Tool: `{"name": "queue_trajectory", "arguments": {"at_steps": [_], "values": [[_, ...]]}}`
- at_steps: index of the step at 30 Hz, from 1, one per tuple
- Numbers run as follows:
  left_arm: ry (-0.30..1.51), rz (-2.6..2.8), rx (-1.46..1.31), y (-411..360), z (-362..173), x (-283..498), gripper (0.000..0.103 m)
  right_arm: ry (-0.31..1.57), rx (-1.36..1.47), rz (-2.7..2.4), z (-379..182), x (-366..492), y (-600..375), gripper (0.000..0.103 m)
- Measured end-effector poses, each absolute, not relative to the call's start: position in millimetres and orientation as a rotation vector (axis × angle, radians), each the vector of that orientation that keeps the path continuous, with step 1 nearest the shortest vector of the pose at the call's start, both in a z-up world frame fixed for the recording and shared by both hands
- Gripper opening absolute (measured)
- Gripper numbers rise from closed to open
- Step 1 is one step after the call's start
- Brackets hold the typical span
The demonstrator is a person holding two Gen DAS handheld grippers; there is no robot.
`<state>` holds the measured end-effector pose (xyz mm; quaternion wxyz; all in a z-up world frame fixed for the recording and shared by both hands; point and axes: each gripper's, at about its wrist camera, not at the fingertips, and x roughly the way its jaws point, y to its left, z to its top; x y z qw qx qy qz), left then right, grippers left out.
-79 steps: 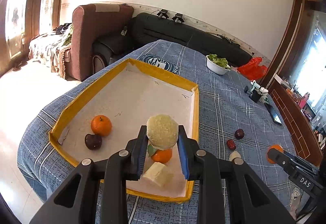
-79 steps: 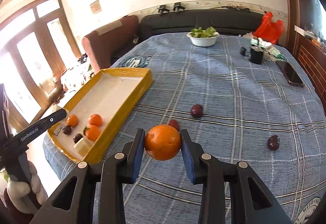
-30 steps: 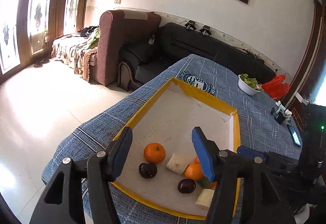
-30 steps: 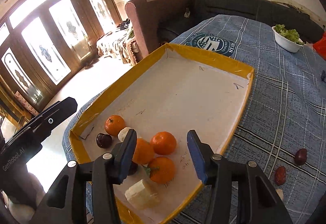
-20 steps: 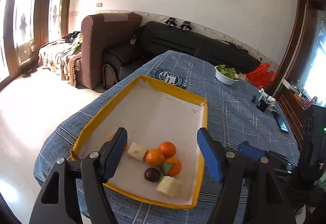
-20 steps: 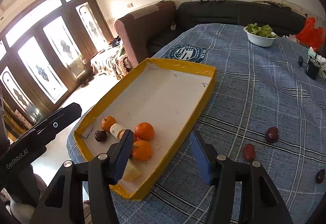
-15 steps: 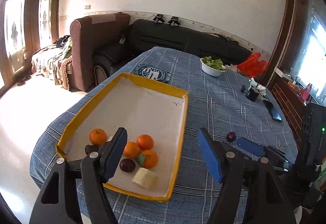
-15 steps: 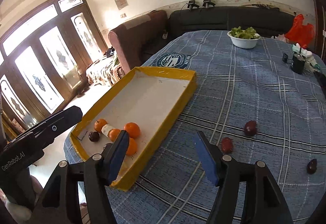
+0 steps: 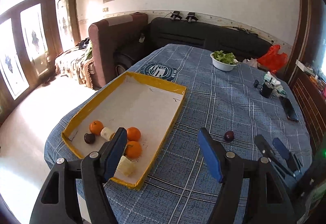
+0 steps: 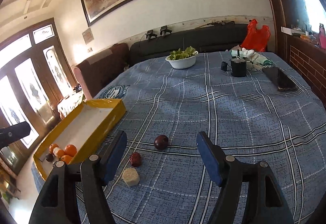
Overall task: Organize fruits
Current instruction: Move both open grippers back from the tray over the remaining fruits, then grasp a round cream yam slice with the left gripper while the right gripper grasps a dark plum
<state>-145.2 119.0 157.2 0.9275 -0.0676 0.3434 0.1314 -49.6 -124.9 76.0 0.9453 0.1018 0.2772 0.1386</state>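
Observation:
A yellow-rimmed tray point(image 9: 177, 105) on the blue checked tablecloth holds several oranges point(image 9: 133, 133), a dark plum point(image 9: 89, 138) and pale fruit pieces point(image 9: 126, 165) at its near end. My left gripper point(image 9: 163, 152) is open and empty above the tray's near right corner. My right gripper point(image 10: 161, 154) is open and empty over the cloth. Ahead of it lie a dark plum point(image 10: 161, 142), a red date point(image 10: 135, 159) and a pale fruit chunk point(image 10: 131, 176). The tray also shows at the left in the right wrist view point(image 10: 106, 128). The right gripper shows at the left wrist view's right edge point(image 9: 281, 154).
A white bowl of greens point(image 10: 181, 60), a black cup point(image 10: 238, 68), a phone point(image 10: 280, 81) and white gloves stand at the table's far end. A sofa and armchair are behind the table. The table edge drops off left of the tray.
Both grippers released their fruit into the tray, opened, and swung right, away from the tray. The right gripper now faces the loose fruit on the cloth.

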Motion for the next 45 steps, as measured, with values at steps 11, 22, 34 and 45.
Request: {"name": "queue_trajectory", "arguments": {"at_steps": [11,22,34,45], "values": [[0.790,0.590,-0.439,147,128,-164,0.071,0.557,0.309,0.277,75,-61,-140,0.076],[0.776,0.673,-0.408,157,128,-172,0.071,0.566,0.311,0.300,72,-63,-136,0.076],[0.785,0.465,-0.528,199,108,-165,0.071,0.570,0.176,0.229,62,-59,-114,0.076],[0.762,0.131,-0.422,201,105,-136,0.074,0.530,0.023,0.080,58,-59,-95,0.076]]}}
